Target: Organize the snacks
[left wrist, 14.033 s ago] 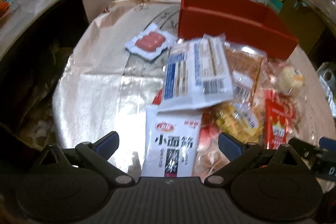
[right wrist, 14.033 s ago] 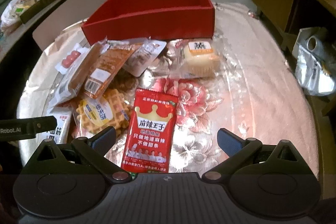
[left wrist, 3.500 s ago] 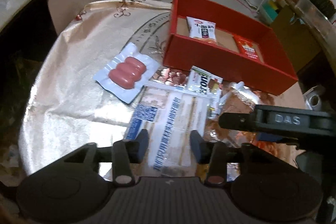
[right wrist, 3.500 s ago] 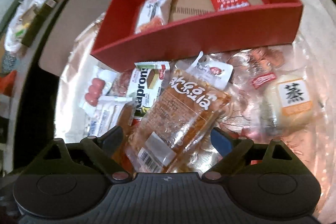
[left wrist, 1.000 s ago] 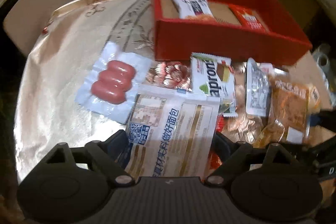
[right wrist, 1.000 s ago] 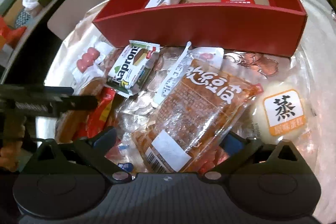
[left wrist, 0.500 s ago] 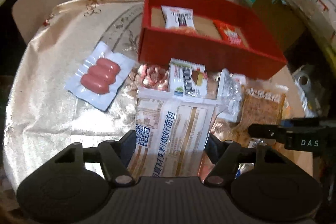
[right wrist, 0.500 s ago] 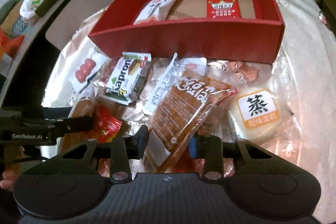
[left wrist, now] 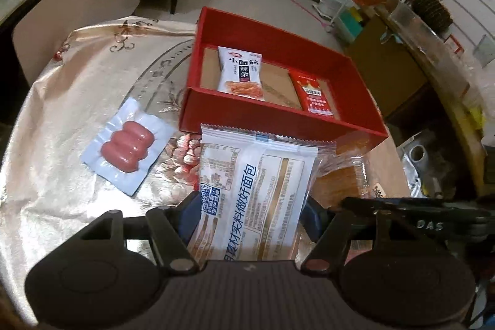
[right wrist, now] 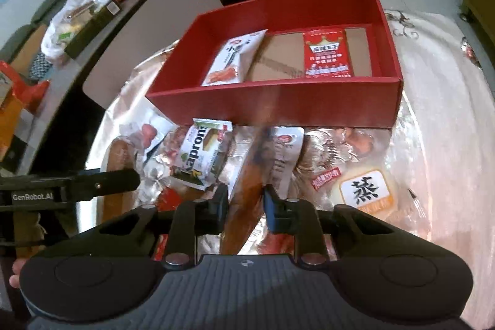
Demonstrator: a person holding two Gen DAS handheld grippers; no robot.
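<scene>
Left wrist view: left gripper (left wrist: 250, 214) pinches the white bread packet (left wrist: 256, 190); right gripper (right wrist: 246, 200) clamps, seemingly edge-on, an orange-brown packet (right wrist: 247, 184), both raised toward the red box (left wrist: 278, 126) ahead for loading.

Both claws newly clamped on packets

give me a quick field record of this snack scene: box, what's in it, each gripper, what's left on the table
box: red box, open top, on the table
in box: white snack packet; red snack packet
left gripper: shut on white bread packet, lifted
right gripper: shut on brown bread packet, held edge-on
on table: sausage pack; wafer pack; steamed cake
</scene>
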